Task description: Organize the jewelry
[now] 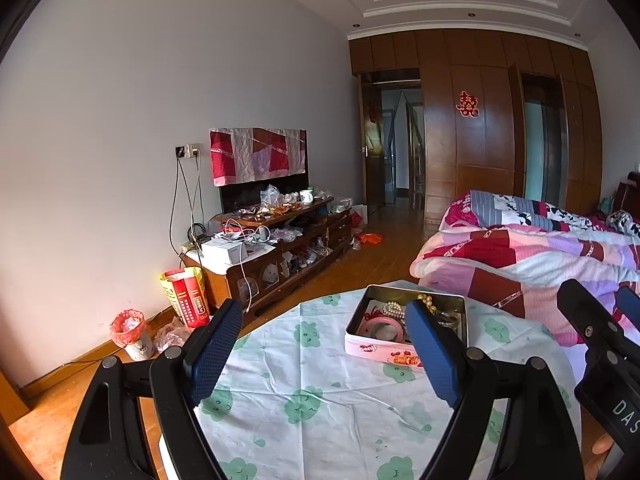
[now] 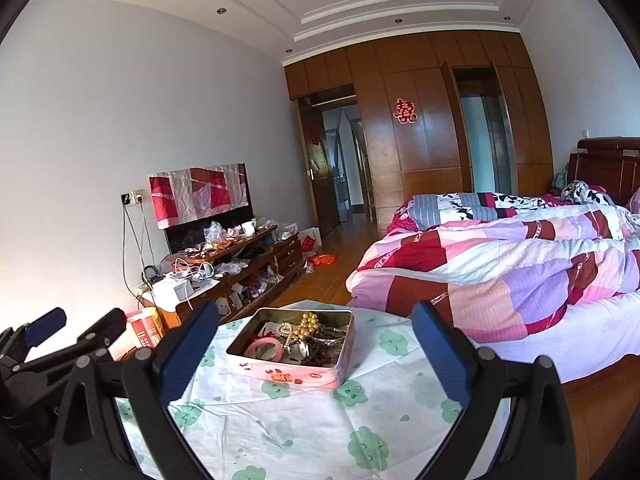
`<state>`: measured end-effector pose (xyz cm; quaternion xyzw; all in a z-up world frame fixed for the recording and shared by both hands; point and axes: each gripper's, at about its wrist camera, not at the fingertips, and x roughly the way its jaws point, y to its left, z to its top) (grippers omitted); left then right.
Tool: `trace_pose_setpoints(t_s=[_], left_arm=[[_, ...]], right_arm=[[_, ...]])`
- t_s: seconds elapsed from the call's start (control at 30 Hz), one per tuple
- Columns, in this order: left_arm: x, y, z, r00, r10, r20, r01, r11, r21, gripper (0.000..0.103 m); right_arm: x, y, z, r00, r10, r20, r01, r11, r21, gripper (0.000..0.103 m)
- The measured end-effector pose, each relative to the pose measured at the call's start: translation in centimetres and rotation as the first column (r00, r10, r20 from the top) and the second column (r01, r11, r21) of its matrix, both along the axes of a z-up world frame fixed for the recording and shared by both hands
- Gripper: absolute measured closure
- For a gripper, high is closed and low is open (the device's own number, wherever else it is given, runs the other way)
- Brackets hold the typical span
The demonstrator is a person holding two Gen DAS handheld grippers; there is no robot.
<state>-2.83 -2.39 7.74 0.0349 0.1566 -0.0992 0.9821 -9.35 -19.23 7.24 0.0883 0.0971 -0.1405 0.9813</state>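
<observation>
Hovering wide open, both grippers face the jewelry tin, empty

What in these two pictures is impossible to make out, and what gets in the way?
- Left wrist view: the right part of the tin and its jewelry sits behind a blue finger pad of the left gripper.
- Right wrist view: the pieces under the gold bead cluster and pink ring are tangled and too small to name.
- Both views: the near edge of the table cloth is cut off by the frame and gripper bodies.
</observation>
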Motion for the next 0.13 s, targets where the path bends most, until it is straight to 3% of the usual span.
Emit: trace_pose_setpoints(t_s=[0.13], left_arm=[[0.32, -0.02, -0.20, 1.000, -0.011, -0.023, 0.011, 1.000, -0.014, 0.019]], right_arm=[[0.20, 0.02, 0.00, 1.000, 0.001, -0.007, -0.001, 1.000, 0.001, 0.004]])
